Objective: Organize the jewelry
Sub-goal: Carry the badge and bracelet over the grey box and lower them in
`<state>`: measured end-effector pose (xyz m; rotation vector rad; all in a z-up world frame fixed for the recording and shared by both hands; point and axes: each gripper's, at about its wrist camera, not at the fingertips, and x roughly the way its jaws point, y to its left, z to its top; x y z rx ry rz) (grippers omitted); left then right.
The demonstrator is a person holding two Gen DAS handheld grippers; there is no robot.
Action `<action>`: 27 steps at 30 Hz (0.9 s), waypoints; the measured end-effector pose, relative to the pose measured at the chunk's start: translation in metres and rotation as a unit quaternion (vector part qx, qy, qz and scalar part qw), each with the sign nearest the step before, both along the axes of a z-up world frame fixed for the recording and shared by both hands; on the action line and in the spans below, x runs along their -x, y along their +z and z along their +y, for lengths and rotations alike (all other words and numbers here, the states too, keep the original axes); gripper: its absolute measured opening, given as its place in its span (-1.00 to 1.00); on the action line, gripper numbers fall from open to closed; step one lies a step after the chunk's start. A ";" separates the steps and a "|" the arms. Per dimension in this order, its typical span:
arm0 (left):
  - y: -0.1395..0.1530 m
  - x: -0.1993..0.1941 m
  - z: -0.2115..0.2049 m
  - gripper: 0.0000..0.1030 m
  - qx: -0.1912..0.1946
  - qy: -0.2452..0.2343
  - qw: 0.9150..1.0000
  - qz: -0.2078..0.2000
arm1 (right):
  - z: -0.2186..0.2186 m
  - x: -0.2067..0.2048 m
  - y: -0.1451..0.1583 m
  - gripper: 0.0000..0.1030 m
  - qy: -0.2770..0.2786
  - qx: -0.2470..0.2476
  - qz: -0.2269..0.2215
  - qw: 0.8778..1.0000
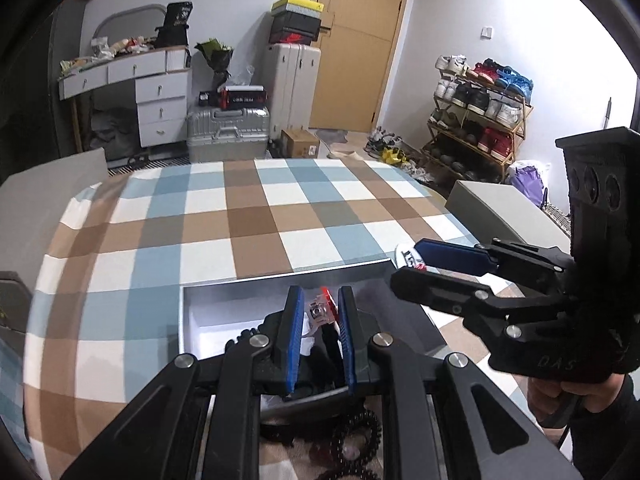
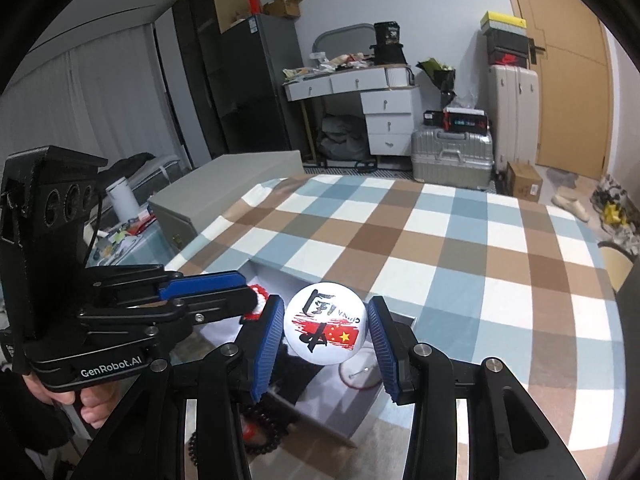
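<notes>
My left gripper (image 1: 319, 312) is shut on a red and white bead bracelet (image 1: 320, 312) with a small silver charm, held over the open grey jewelry box (image 1: 224, 292). The bracelet also shows in the right wrist view (image 2: 256, 304), beside the left gripper (image 2: 250, 294). My right gripper (image 2: 326, 320) is shut on a round white badge (image 2: 326, 322) printed with a red flag and black lettering, held above the box (image 2: 276, 272). In the left wrist view the right gripper (image 1: 404, 266) holds the badge (image 1: 408, 258) at the box's right edge. Black bead bracelets (image 1: 354, 436) lie near the box.
The box stands on a checked blue, brown and white tablecloth (image 1: 256, 220). A second badge (image 2: 360, 374) lies face down inside the box. Grey box lids (image 2: 228, 188) stand at the table's sides. Suitcases, drawers and a shoe rack (image 1: 476, 120) stand beyond the table.
</notes>
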<state>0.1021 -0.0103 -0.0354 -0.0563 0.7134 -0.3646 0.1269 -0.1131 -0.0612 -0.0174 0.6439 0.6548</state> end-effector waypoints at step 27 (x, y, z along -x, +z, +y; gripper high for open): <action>-0.019 -0.026 -0.008 -0.71 0.009 -0.009 0.999 0.047 | 0.008 -0.023 -0.032 -0.04 -0.003 0.041 0.015 0.999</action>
